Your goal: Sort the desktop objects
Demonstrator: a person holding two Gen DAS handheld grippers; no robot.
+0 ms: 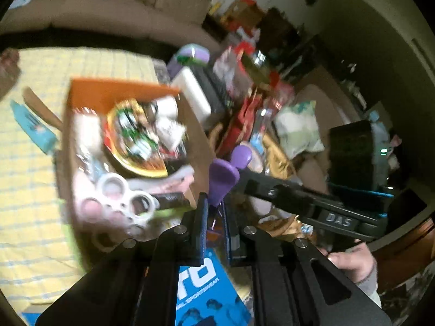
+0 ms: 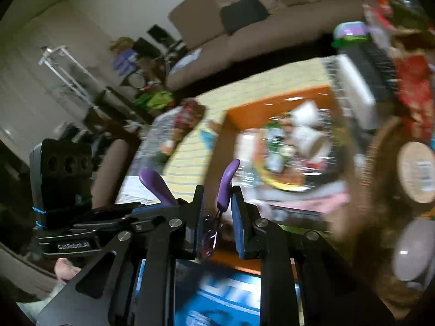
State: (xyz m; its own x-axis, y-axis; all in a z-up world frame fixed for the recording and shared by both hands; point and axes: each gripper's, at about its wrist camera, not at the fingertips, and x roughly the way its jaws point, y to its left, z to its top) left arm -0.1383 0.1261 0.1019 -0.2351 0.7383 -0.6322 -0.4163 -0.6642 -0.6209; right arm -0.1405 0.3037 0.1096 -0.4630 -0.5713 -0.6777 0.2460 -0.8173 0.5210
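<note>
A pair of purple glasses hangs between my two grippers above the cluttered table. My left gripper [image 1: 214, 212] is shut on one purple temple arm [image 1: 223, 180], whose tip sticks up past the pads. My right gripper [image 2: 217, 217] is shut on the other temple arm [image 2: 227, 183], with a tinted lens [image 2: 210, 240] hanging between its fingers. Each gripper also shows in the other's view: the right gripper [image 1: 246, 168] at centre right, the left gripper [image 2: 163, 203] at left. Beyond them stands an open cardboard box [image 1: 122, 89] with an orange flap, full of small items.
The box holds white tape rolls [image 1: 119, 198] and a yellow-rimmed packet [image 1: 133, 135]. A blue printed carton [image 1: 201, 285] lies below the grippers. A yellow checked cloth [image 1: 27, 190] covers the table, with a teal tube [image 1: 32, 125] on it. Piled clutter [image 1: 244, 87] and a woven basket [image 2: 380, 163] crowd the right.
</note>
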